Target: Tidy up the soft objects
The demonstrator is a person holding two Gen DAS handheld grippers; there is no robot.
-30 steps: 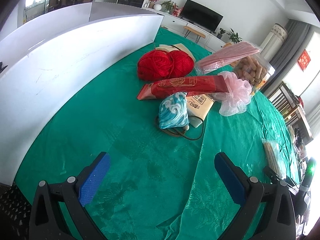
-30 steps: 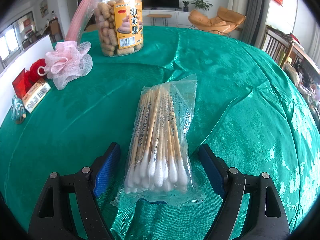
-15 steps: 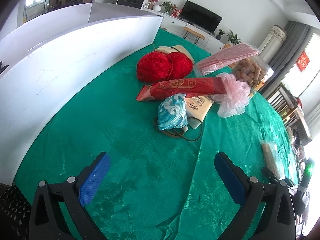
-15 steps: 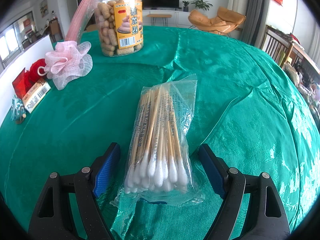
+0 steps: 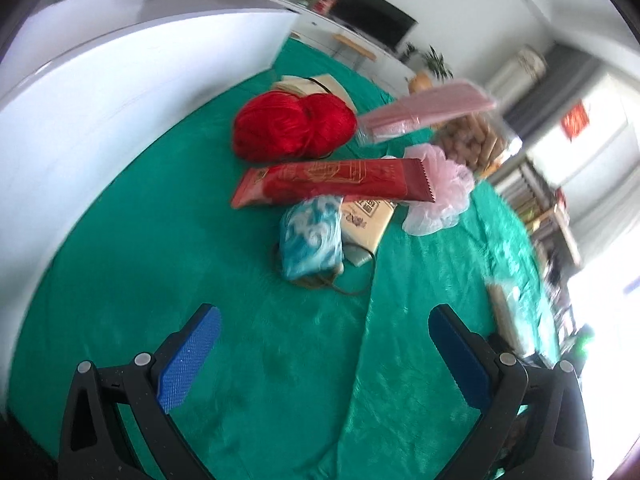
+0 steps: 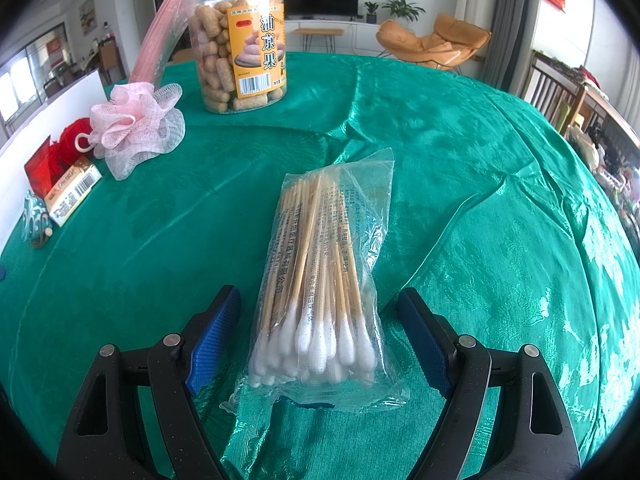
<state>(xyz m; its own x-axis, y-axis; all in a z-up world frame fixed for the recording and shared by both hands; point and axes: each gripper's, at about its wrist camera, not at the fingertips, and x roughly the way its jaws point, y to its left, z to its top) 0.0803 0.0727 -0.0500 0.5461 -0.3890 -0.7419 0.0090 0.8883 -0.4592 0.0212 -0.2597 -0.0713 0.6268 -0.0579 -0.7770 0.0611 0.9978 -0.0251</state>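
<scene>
A clear bag of cotton swabs (image 6: 320, 280) lies on the green tablecloth (image 6: 480, 200) between the open jaws of my right gripper (image 6: 320, 344), which does not touch it. My left gripper (image 5: 324, 360) is open and empty over bare cloth. Ahead of it lie a blue wave-patterned pouch (image 5: 312, 236), a long red packet (image 5: 332, 182), red yarn balls (image 5: 292, 128) and a pink mesh bath pouf (image 5: 440, 196). The pouf (image 6: 136, 124) and pouch (image 6: 34, 220) also show at the left of the right wrist view.
A clear jar of snacks (image 6: 240, 44) stands at the back with a pink packet of straws (image 6: 158, 40) leaning on it. A beige box (image 5: 366, 220) lies beside the pouch. A white board (image 5: 120, 80) walls the table's left side.
My left gripper has moved forward and slightly right toward the pile; its view is now blurred. My right gripper and the swab bag have not moved.
</scene>
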